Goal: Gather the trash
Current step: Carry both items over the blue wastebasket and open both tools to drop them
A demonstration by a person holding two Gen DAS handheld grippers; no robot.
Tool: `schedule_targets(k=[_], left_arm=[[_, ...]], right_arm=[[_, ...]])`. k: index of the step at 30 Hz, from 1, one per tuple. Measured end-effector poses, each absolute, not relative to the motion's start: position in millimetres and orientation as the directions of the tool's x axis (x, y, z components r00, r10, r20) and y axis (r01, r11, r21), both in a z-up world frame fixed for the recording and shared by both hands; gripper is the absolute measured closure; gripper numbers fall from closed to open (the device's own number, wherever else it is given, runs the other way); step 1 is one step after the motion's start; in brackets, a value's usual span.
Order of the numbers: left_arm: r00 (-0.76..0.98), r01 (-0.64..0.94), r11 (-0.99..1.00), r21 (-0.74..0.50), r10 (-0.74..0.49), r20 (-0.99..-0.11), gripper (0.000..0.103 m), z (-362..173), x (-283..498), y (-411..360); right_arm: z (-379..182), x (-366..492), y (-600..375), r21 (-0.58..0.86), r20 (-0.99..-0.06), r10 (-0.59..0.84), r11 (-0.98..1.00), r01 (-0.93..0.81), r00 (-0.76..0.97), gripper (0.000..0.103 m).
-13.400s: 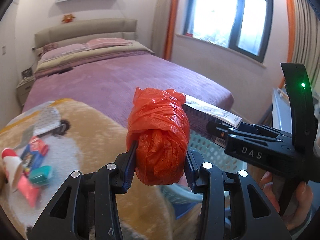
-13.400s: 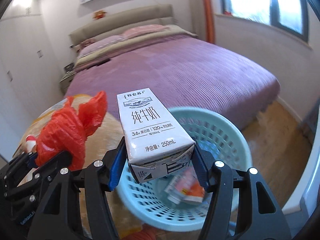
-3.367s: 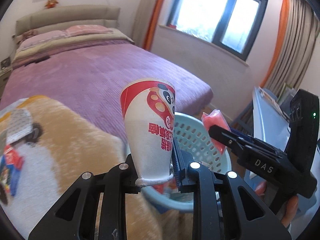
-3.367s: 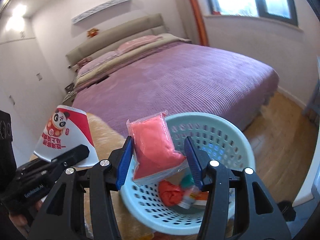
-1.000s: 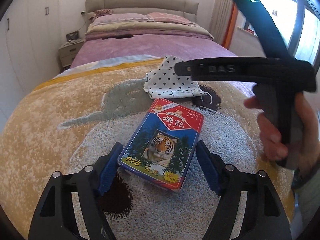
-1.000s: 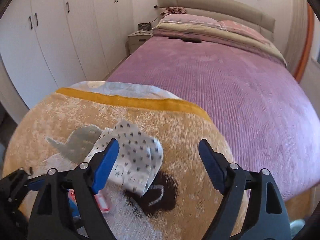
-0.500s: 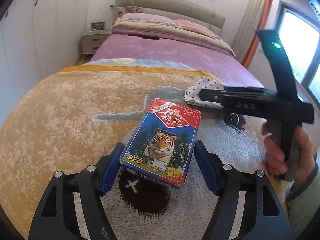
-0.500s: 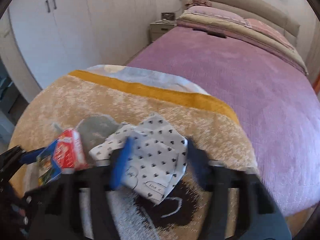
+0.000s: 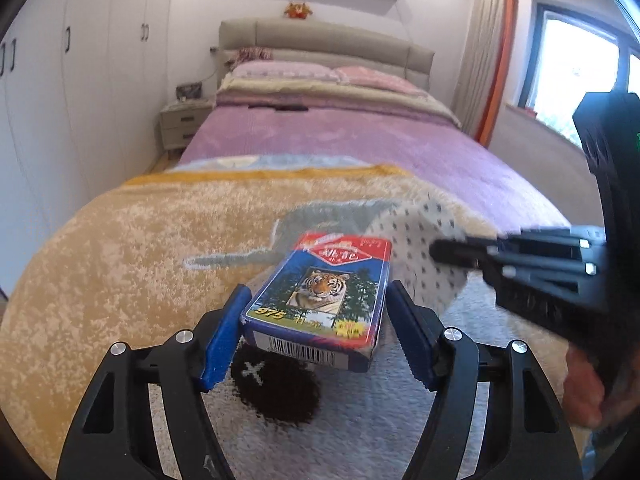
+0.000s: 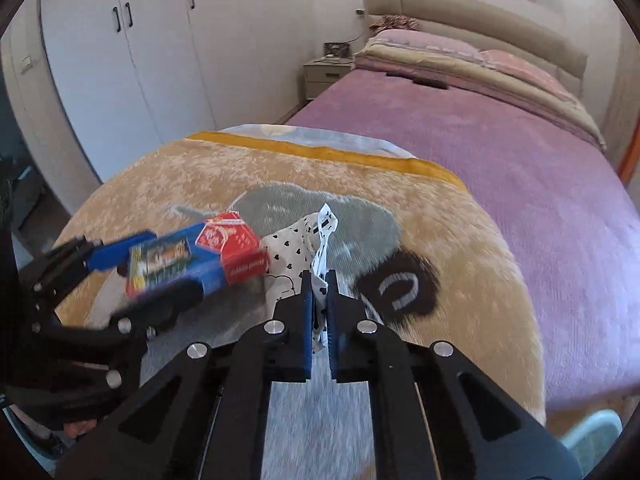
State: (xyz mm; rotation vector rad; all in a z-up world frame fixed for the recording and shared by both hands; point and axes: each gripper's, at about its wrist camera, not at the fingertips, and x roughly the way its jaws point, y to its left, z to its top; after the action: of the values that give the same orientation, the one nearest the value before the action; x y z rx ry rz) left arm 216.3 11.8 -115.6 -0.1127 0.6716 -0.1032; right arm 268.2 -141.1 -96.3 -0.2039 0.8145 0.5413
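The left gripper (image 9: 316, 332) is clamped on a tiger-print card box (image 9: 320, 300), held flat between the blue pads (image 9: 222, 336) by its long sides, lifted just clear of the blanket; the grip sits at the barcode end only, so most of the box overhangs forward. The right gripper (image 10: 319, 320) is pinched nearly closed on a crumpled heart-print wrapper (image 10: 298, 256), a thin fold caught between the pads with the bulk hanging loose ahead. Both pieces are carried above the tan plush blanket (image 9: 120, 240), spread over the foot of a purple bed (image 10: 500, 152). Only a sliver of the teal basket (image 10: 592, 434) is seen, low at the right edge of the right wrist view, well apart from both loads. Risks judged: the box may pivot or slide out if swung quickly, owing to the end-only grip; the wrapper may slip free because so little is pinched; the two grippers are close together and could collide during the turn toward the basket.
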Motion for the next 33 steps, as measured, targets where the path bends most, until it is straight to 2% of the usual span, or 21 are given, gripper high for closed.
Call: schedule_targets(k=[6,14,20,24,27,33], left_arm=[[0.775,0.151,0.972,-0.178,-0.229,-0.589,0.037,-99,195,-13],[0.770,0.321,0.941,-0.104,-0.323,-0.550,0.039,-78,164,-90],[0.734,0.424,0.897,-0.127,-0.423,-0.531,0.039,-68,157,-137],[0.699,0.492,0.859,-0.141,-0.486,-0.524,0.039,-61,152,-172],[0.673,0.536,0.832,-0.142,-0.523,-0.523,0.039,-59,152,-202],[0.616,0.591,0.794,-0.142,-0.558,-0.556,0.039,-70,156,-252]], right_arm=[[-75,235,-179,0.002,-0.704,0.307,0.903,-0.431,0.641,0.099],[-37,183,-271,0.092,-0.639,0.260,0.960,-0.263,0.724,0.099],[-26,146,-335,0.135,-0.611,0.182,0.983,-0.125,0.770,0.099],[-24,126,-376,0.117,-0.614,0.081,0.993,-0.011,0.785,0.099],[-26,118,-394,0.133,-0.613,0.058,0.991,0.031,0.788,0.099],[-46,112,-417,0.033,-0.672,-0.127,0.979,0.200,0.729,0.099]])
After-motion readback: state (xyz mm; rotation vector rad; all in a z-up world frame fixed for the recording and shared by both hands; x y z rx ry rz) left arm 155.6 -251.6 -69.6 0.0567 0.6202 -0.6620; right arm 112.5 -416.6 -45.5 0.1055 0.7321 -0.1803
